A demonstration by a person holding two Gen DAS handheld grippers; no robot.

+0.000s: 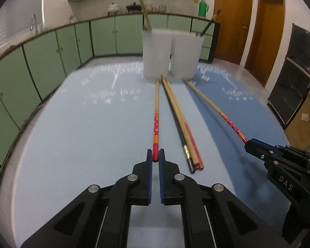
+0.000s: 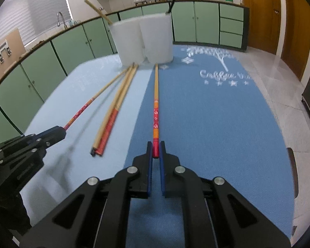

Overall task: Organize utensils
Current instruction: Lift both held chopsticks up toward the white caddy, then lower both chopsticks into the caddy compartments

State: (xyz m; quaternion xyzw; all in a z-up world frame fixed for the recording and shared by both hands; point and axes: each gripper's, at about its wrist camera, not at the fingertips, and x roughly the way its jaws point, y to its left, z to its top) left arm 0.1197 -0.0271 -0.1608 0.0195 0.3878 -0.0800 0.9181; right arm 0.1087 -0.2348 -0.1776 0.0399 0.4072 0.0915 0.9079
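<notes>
i have one red-ended chopstick (image 1: 156,122) pinched at its butt in the left gripper (image 1: 155,157), its twin (image 2: 155,111) likewise in the right gripper (image 2: 155,149), fingers clamped tight on both. i judge them light, stiff and slick, prone to swivel held so far back. tips reach toward two frosted cups (image 1: 156,53); loose chopsticks (image 1: 184,124) lie between on the tabletop (image 1: 82,128).

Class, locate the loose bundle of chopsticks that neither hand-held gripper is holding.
In both wrist views, the bundle of chopsticks lies on the light-blue mat, between the two gripped red-ended chopsticks, tips pointing toward the two white cups.
</notes>
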